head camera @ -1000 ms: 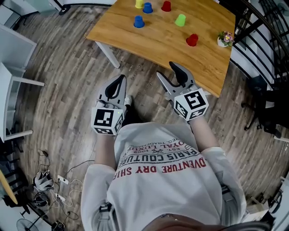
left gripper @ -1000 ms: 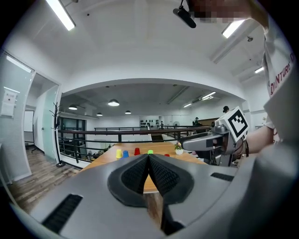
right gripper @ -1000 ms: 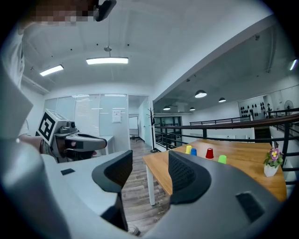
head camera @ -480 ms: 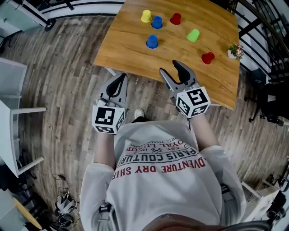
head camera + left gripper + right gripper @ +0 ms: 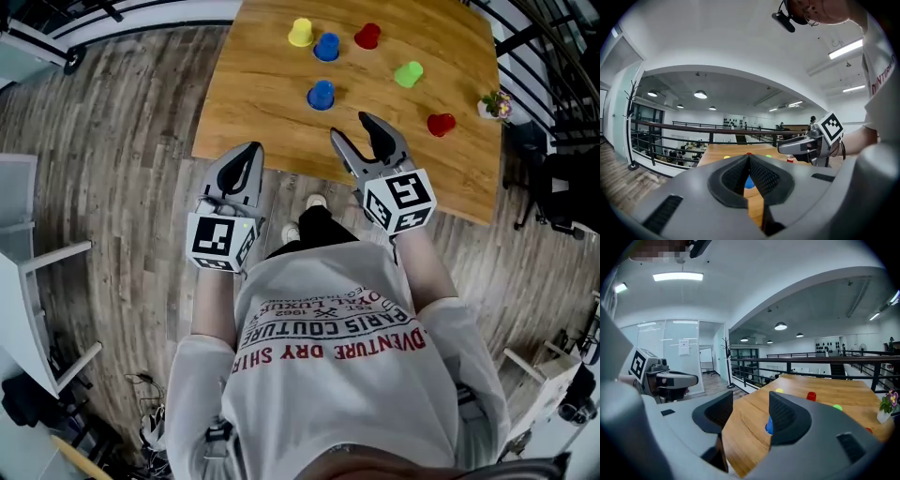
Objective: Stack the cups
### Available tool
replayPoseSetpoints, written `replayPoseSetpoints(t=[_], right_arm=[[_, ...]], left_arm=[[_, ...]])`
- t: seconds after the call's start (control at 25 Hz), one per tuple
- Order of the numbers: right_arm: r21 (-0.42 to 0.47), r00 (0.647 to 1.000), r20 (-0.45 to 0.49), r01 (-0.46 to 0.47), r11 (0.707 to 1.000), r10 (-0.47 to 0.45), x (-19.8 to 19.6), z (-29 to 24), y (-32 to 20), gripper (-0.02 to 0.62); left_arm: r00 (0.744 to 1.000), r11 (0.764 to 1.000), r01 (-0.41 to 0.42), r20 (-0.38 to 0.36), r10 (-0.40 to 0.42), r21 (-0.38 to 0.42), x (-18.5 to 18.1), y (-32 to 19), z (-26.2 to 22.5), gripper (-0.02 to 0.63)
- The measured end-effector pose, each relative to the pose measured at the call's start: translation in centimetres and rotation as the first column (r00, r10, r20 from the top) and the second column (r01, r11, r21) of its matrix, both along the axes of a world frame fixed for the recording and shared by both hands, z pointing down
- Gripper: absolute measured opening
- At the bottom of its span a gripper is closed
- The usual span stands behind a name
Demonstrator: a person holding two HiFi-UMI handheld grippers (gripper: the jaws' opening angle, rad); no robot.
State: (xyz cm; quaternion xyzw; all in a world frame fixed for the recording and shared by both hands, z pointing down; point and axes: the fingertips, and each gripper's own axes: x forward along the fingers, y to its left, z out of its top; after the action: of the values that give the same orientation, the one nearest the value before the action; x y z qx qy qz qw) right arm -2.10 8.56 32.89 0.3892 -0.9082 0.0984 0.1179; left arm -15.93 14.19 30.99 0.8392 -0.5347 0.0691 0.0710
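Several upturned cups stand on the wooden table [image 5: 272, 112]: a yellow cup [image 5: 300, 33], a blue cup [image 5: 326, 47], a red cup [image 5: 367, 36], a green cup [image 5: 408, 74], a nearer blue cup [image 5: 321, 95] and a red cup [image 5: 441, 124] at the right. My left gripper [image 5: 247, 157] is shut and empty, its tip at the table's near edge. My right gripper [image 5: 355, 133] stands open and empty over the near edge, short of the nearer blue cup [image 5: 768, 425]. That cup also shows behind the left gripper's [image 5: 749, 158] closed tips. In the right gripper view the jaws [image 5: 750, 401] frame bare tabletop.
A small flower pot [image 5: 494, 105] sits at the table's right edge. A black railing [image 5: 562, 56] runs behind and right of the table. White furniture [image 5: 37, 272] stands at the left on the wooden floor. Cables [image 5: 150, 427] lie on the floor behind me.
I have walked up to the table. Both grippers moved forward from over the floor to the table's near edge, and the cups appear closer. Jaws look unchanged.
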Motion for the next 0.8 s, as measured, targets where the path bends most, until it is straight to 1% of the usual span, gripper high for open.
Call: replayPoseSetpoints(t=[0.2,0.44,0.64,0.8], right_arm=[[-0.023,1.000,-0.019,-0.016,1.000,0.016,0.0,1.6,-4.8,0.238],[-0.070,0.998,-0.060,-0.033,0.997,0.029,0.5,4.4,-11.7,0.238],[-0.126,0.994,-0.111,-0.026,0.992,0.012,0.9,8.1,-16.9,0.239],[-0.163,0.991,-0.132,-0.013,0.987,-0.009,0.7,11.1,-20.3,0.240]], left_arm=[[1.000,1.000,-0.021,0.003,0.021,-0.016,-0.1,-4.3,1.1,0.015],[0.999,0.998,-0.043,0.012,0.044,-0.038,0.1,-11.1,2.8,0.015],[0.997,0.996,-0.065,0.032,0.067,-0.061,1.0,-16.2,4.9,0.015],[0.997,0.994,-0.062,0.035,0.066,-0.095,1.4,-19.4,7.2,0.015]])
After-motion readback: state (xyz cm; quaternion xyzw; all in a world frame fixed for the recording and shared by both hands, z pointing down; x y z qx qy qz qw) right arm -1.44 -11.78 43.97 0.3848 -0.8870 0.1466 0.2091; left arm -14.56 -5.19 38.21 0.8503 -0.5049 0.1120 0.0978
